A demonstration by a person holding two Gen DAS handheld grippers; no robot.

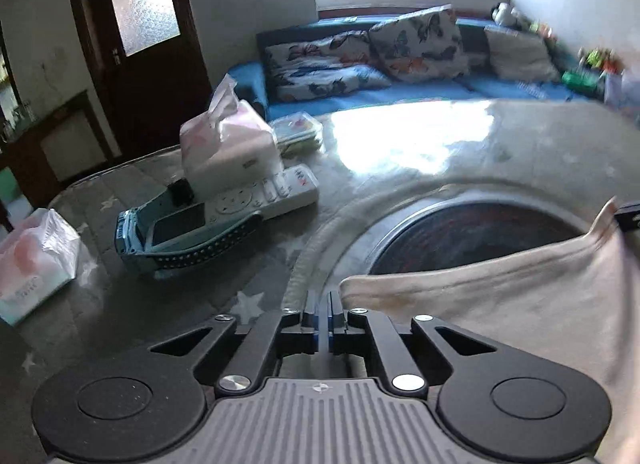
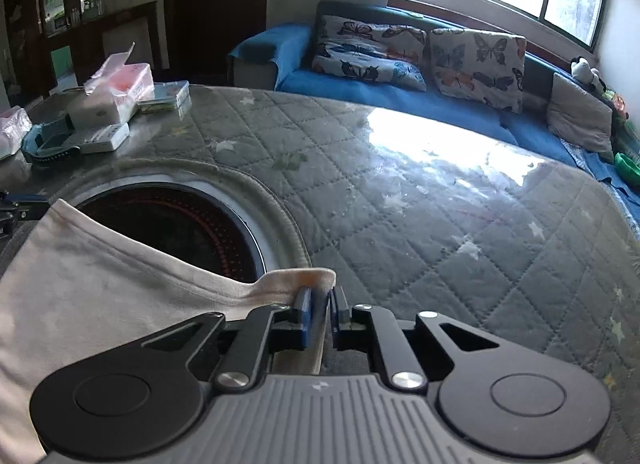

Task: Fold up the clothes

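A cream-white garment (image 1: 520, 304) hangs stretched over the quilted table; it also shows in the right wrist view (image 2: 92, 284). My right gripper (image 2: 320, 300) is shut on one corner of the garment's hem, with cloth folded over the blue fingertips (image 2: 305, 304). My left gripper (image 1: 324, 304) has its jaws closed together; the garment's edge starts just to its right, and I see no cloth between the tips. The garment's far corner rises at the right edge of the left wrist view, by the other gripper (image 1: 628, 216).
A round dark heater plate (image 2: 176, 224) sits in a cut-out of the grey quilted table cover (image 2: 440, 224). Tissue box (image 1: 228, 144), white remote (image 1: 272, 192), blue device (image 1: 176, 232) and a tissue pack (image 1: 36, 264) lie at the left. A blue sofa (image 2: 400, 76) with pillows stands behind.
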